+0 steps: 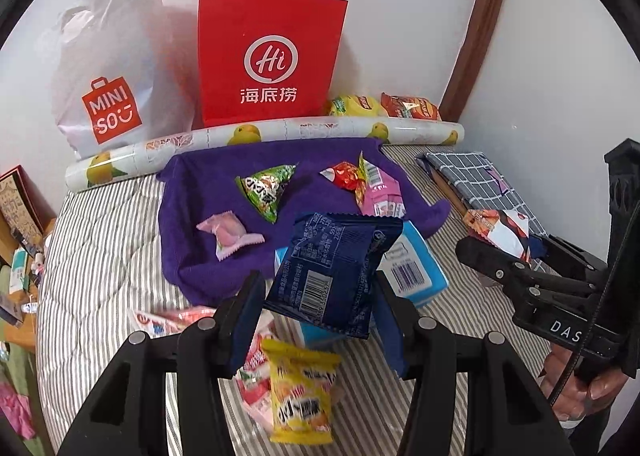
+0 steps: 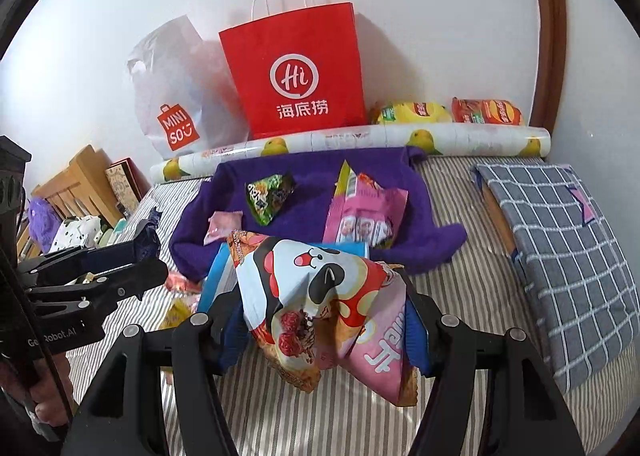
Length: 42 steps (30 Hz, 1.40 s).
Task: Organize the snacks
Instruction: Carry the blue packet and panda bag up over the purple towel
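A towel [image 1: 208, 256] is lying on the bed [image 1: 100, 256], with a roll [image 1: 280, 131] lying behind it along the wall. Two bags [image 1: 272, 55] are standing side by side behind the roll, and two packets [image 2: 448, 111] are lying to their right. Small snacks [image 1: 264, 191] are sitting on the towel. A box [image 1: 416, 272] is resting at the towel's front edge, and a folded cloth [image 2: 560, 240] is lying to the right of the towel.

Both wrist views ride just behind our gripper fingers, angled down across the striped bed [image 1: 100, 256] toward the wall. Left view sits close over the bed's near-left part; right view nearer its right edge. Shared: purple cloth [image 2: 304, 175], red paper bag [image 1: 272, 55], each other's gripper.
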Available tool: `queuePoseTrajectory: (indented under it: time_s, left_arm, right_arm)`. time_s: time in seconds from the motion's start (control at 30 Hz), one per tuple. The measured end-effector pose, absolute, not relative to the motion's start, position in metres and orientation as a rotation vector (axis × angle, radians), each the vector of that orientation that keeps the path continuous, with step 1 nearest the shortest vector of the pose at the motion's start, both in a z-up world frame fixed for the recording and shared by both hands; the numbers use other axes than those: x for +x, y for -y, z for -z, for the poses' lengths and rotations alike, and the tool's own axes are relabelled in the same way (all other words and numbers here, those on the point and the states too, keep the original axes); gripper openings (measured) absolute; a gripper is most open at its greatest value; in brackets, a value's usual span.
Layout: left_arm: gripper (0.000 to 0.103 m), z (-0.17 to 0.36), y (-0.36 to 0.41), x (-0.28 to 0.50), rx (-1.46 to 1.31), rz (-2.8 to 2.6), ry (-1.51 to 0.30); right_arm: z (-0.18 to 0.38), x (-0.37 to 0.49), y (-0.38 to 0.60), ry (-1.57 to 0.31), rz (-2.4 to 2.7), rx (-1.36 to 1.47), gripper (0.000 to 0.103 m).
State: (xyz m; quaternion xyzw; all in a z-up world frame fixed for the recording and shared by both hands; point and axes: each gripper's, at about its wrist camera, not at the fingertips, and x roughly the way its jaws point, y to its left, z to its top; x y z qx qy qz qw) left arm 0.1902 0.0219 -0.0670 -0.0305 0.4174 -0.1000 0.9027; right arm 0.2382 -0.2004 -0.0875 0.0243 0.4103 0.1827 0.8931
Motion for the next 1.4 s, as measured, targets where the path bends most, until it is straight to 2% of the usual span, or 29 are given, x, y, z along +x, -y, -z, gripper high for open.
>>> queuePoseTrajectory:
  time_s: [0.57,1.03,1.4]
  left_arm:
    - [0.051,0.084,-0.040,0.247,-0.106,0.166,-0.888]
    - [0.051,0.101,-0.065,0.296,-0.100,0.071,-0.907]
    - [0.051,0.123,-0.074,0.319,-0.099,0.048,-0.945]
  right_arm:
    - [0.082,0.301,0.189,-0.821,-0.398,0.036,0.064]
    - [0.098,0.361,0.139,-0.829,-0.437,-0.023,0.064]
    - [0.128,0.374,0.112,-0.858,-0.437,-0.076,0.064]
